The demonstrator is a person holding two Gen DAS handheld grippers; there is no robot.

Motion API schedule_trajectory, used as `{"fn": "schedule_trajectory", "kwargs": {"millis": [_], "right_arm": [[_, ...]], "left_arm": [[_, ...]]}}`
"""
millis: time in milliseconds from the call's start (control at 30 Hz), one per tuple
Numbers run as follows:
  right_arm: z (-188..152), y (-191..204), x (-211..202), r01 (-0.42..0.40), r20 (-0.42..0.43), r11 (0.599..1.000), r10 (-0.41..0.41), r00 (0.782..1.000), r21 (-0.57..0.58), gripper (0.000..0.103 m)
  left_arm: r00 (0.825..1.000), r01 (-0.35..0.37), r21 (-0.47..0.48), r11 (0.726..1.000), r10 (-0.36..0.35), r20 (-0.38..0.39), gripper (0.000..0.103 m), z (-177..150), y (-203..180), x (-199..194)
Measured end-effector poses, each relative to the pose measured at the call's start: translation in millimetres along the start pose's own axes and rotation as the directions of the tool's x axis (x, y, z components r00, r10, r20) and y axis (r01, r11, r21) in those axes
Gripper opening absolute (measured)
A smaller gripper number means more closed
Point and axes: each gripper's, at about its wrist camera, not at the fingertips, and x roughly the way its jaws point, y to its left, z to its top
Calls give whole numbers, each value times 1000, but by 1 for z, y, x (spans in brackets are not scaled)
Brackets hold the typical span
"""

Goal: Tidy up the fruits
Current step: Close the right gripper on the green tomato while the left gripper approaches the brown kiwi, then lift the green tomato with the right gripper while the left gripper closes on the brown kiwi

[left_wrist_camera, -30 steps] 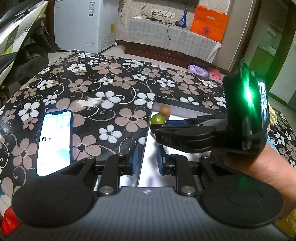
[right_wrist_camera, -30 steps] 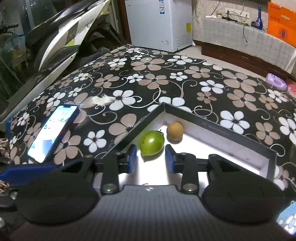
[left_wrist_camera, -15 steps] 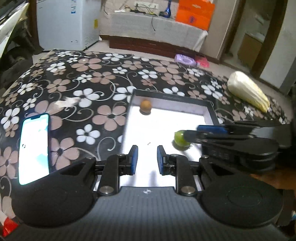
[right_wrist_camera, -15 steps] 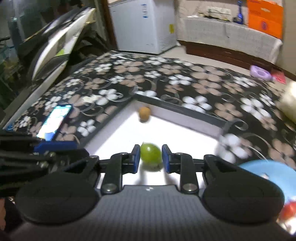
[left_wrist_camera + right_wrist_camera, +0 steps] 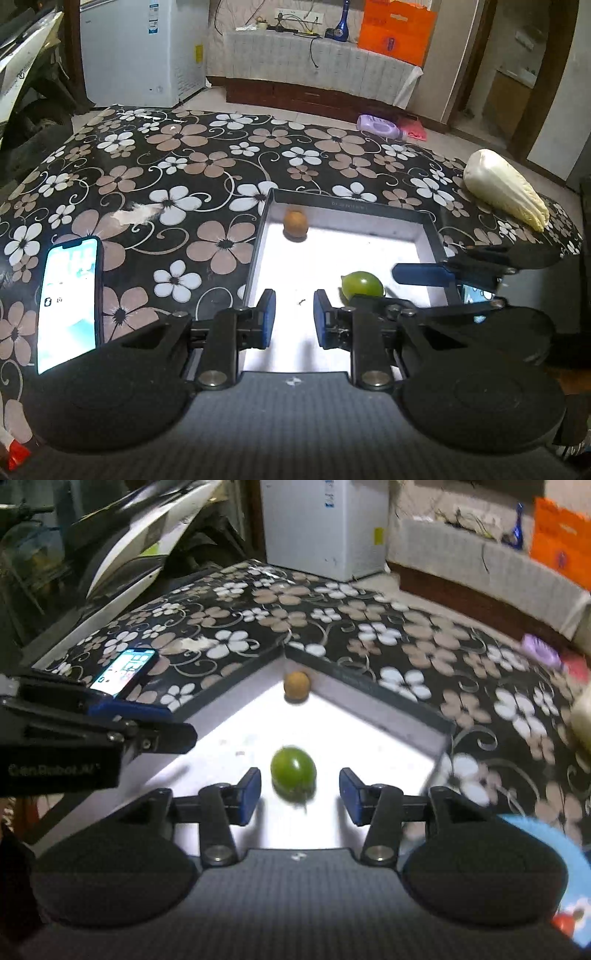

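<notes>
Right gripper (image 5: 300,794) jaws opening, green fruit (image 5: 293,772) lower centre between the pads, touching neither, lying on white tray (image 5: 373,716) floor, brown fruit (image 5: 296,682) in the tray's far corner, left gripper (image 5: 290,319) shut, empty.

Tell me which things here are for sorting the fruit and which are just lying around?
For the job: green fruit, brown fruit, white-bottomed tray, right gripper with jaws opening around the green fruit, left gripper shut and empty.

Just lying about: phone, cabbage, purple bottle, flowered tablecloth.
</notes>
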Motion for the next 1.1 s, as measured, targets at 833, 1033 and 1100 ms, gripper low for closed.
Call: {"fn": "schedule_trajectory", "kwargs": {"millis": [833, 1033, 1100], "right_arm": [[10, -48, -32, 60, 99, 982, -78, 992, 180, 32], [8, -49, -38, 52, 110, 982, -73, 991, 182, 32], [8, -49, -39, 53, 111, 981, -74, 991, 185, 32]], "left_arm": [[998, -61, 111, 992, 57, 32, 52, 48, -23, 78], [997, -67, 104, 992, 64, 35, 52, 54, -21, 99], [998, -53, 108, 993, 51, 20, 47, 53, -23, 105]]}}
